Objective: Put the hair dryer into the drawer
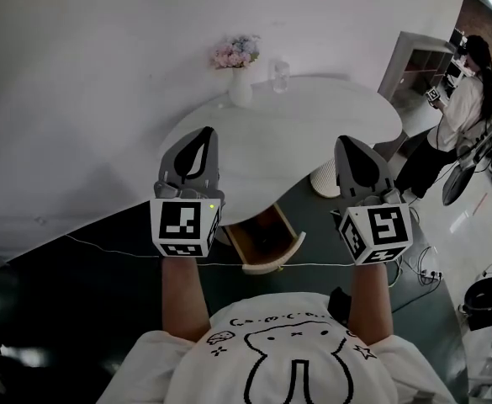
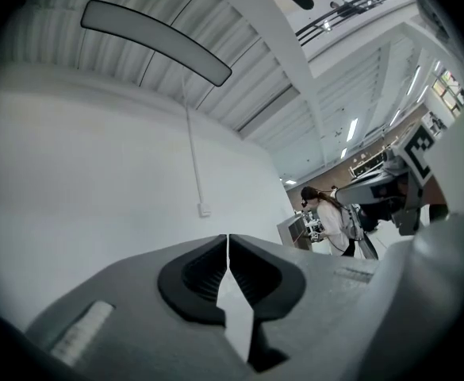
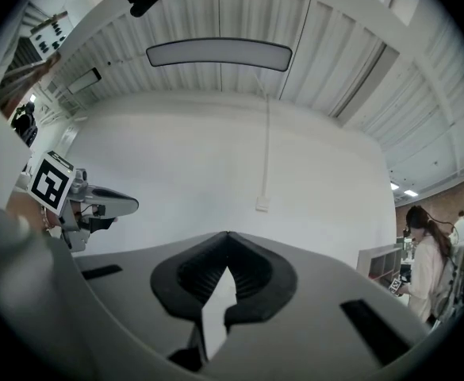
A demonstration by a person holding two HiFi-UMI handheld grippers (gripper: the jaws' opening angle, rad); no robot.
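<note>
The left gripper (image 2: 228, 241) is closed: its dark ribbed pads meet tip to tip with nothing between them, and beyond them there is only a white wall and ceiling. The right gripper (image 3: 228, 236) is closed in the same way and is also empty. In the head view both are held up side by side, left gripper (image 1: 202, 135) and right gripper (image 1: 348, 143), well apart and touching nothing, over the near edge of a rounded white table (image 1: 313, 133). Below that edge, between the two forearms, a wooden drawer (image 1: 272, 264) stands pulled out. Something small and dark lies inside it, but it is too small and too shadowed to say whether it is the hair dryer. No hair dryer shows anywhere else: the tabletop holds only a vase of flowers (image 1: 239, 66) and a clear glass (image 1: 279, 76) at its far side. So the step is hard to fix — either the dryer is already in the drawer and the placing is done, or it has yet to be found. I judge the next move to be a look down into the drawer, before either gripper is opened to reach for anything. A thin cable (image 1: 103, 247) crosses the dark floor, and another person (image 1: 460, 116) stands far off to the right.
</note>
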